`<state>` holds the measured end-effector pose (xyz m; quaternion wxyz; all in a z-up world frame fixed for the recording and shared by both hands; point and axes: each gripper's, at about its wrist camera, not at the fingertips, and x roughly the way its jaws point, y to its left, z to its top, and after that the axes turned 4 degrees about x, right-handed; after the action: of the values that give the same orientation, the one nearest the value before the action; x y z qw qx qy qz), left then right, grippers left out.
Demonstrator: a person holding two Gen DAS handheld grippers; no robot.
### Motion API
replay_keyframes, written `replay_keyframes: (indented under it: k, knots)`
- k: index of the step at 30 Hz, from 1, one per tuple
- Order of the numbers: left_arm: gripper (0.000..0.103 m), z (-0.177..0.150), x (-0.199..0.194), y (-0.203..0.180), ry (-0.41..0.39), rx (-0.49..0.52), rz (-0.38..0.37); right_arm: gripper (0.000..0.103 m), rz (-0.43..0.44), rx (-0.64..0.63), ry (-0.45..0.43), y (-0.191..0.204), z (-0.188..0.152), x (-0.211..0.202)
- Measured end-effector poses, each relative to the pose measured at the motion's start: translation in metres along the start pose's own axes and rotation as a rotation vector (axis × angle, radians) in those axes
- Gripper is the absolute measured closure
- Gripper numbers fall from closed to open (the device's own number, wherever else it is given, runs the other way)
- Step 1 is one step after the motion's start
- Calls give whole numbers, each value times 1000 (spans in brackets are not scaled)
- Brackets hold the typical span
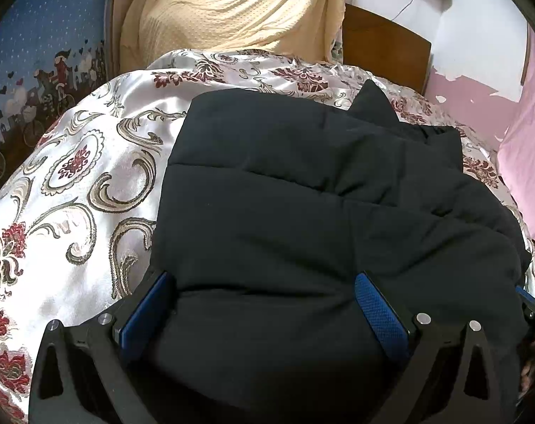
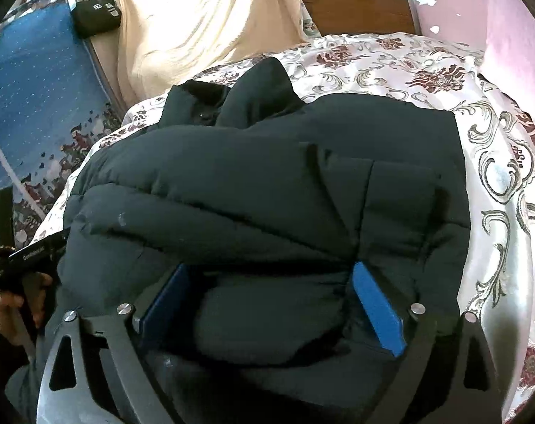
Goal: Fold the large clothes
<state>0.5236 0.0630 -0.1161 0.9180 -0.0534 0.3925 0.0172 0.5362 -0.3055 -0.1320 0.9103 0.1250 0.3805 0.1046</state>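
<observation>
Spread across the floral bedspread [image 1: 90, 148], the black puffer jacket [image 1: 302, 194] is lying folded, both the left hand-held gripper [image 1: 263, 304] and the right hand-held gripper [image 2: 271, 304] standing released astride its near edge (next, I'd guess, comes a fresh pinch).

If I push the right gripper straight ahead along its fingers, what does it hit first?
The black puffer jacket. The right gripper points down into its padded bulk, jaws wide with a puffy fold between the pads. How near the floral bedspread lies beneath is unclear.
</observation>
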Motion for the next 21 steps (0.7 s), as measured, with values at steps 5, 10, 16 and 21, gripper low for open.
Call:
replay_keyframes:
  k: [5, 10, 16, 21]
  knots:
    - [0, 0, 1, 1, 1, -4, -5, 7, 9, -2, 0, 1, -1, -1]
    - [0, 0, 1, 1, 4, -5, -7, 4, 13, -9, 3, 3, -1, 0]
    - [0, -2, 3, 6, 5, -26, -38, 2, 26, -3, 7, 3, -1, 1]
    - [0, 1, 2, 8, 26, -28, -57, 2, 0, -17, 22, 7, -1, 3]
